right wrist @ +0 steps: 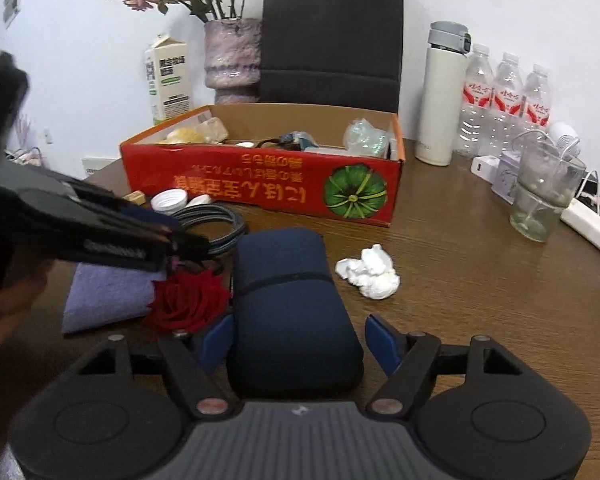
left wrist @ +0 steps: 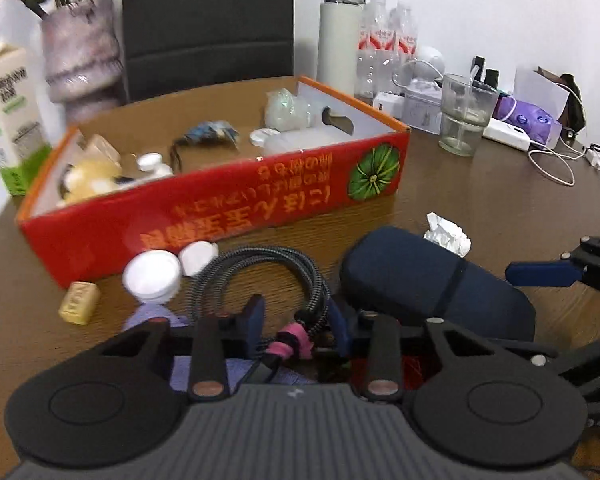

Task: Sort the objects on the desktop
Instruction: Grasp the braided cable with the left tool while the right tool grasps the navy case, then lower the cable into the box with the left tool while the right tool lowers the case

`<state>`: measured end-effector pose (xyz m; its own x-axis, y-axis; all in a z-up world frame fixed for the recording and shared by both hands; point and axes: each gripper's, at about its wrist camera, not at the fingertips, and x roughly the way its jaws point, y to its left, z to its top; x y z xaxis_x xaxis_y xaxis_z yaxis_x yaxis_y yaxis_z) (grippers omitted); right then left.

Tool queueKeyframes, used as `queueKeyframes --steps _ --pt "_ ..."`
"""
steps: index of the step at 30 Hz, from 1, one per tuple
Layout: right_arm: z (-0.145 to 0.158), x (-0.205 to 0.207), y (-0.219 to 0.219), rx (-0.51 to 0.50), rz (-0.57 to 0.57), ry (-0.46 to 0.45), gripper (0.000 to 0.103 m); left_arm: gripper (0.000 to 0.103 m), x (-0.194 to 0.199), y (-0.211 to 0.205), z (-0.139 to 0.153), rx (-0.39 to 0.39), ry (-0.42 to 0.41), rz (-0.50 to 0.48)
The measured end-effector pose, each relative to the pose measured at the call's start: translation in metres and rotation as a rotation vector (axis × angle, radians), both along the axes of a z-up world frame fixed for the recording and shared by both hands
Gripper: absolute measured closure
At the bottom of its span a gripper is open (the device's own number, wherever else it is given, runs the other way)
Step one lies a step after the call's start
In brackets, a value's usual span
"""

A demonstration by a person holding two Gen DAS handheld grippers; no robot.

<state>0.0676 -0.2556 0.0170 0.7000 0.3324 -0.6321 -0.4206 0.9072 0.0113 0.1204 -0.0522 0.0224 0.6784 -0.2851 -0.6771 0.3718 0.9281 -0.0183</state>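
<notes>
Now the left gripper clenches the coiled cable near the red box, while the right gripper, released, straddles the near end of the blue case, whose long axis points toward that box.

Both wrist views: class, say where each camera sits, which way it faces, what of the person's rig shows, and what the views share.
Left wrist: sits on the left gripper, faces the red box; its fingers straddle the coiled cable.
Right wrist: sits on the right gripper, faces the same box; open fingers flank the blue case; left gripper and hand show.
Shared: box, case, cable, tissue.
</notes>
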Motion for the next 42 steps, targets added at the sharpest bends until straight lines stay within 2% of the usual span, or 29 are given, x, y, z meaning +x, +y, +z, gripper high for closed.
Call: queueKeyframes --steps 4,5,7,9,13,15,18,20,23,25,28,31,35,39,42 --pt "-0.004 0.006 0.005 -0.028 0.043 0.018 0.03 0.065 0.01 -0.002 -0.008 -0.016 0.058 -0.052" --pt "-0.005 0.009 0.005 -0.025 0.046 0.021 0.03 0.065 0.011 -0.004 -0.009 -0.015 0.045 -0.057" --pt "-0.006 0.015 0.007 -0.01 0.048 0.028 0.03 0.078 0.013 -0.006 -0.009 -0.001 0.033 -0.055" --pt "-0.006 0.019 0.01 -0.009 0.05 0.027 0.03 0.086 0.012 -0.006 -0.008 -0.013 0.04 -0.05" --pt "-0.002 0.024 0.013 -0.005 0.036 0.03 0.028 0.087 0.009 -0.006 -0.002 -0.013 0.013 -0.012" --pt "0.003 0.028 0.011 0.024 0.019 0.034 0.028 0.088 0.005 -0.001 0.009 -0.036 -0.006 0.023" --pt "0.003 0.039 0.018 0.023 -0.002 0.049 0.028 0.088 -0.006 0.011 0.035 -0.112 -0.062 0.066" --pt "-0.003 0.047 0.025 -0.01 -0.035 0.061 0.037 0.088 -0.016 0.022 0.056 -0.161 -0.108 0.093" --pt "-0.006 0.043 0.029 -0.028 -0.019 0.034 0.042 0.088 -0.034 0.041 0.083 -0.217 -0.181 0.122" --pt "-0.003 0.039 0.026 0.006 -0.01 0.042 0.048 0.088 -0.044 0.054 0.101 -0.238 -0.219 0.14" --pt "0.004 0.029 0.024 0.029 0.013 0.04 0.049 0.088 -0.055 0.069 0.122 -0.27 -0.263 0.15" --pt "0.022 0.016 0.02 0.052 -0.002 -0.012 0.049 0.088 -0.058 0.08 0.141 -0.282 -0.298 0.161" --pt "0.065 0.011 0.008 0.138 0.007 -0.081 0.049 0.088 -0.045 0.086 0.161 -0.281 -0.306 0.174" --pt "0.113 0.036 0.006 0.209 0.035 -0.131 0.049 0.088 -0.009 0.084 0.187 -0.288 -0.274 0.156" --pt "0.142 0.072 0.013 0.257 0.054 -0.126 0.049 0.088 0.028 0.079 0.197 -0.294 -0.229 0.153"
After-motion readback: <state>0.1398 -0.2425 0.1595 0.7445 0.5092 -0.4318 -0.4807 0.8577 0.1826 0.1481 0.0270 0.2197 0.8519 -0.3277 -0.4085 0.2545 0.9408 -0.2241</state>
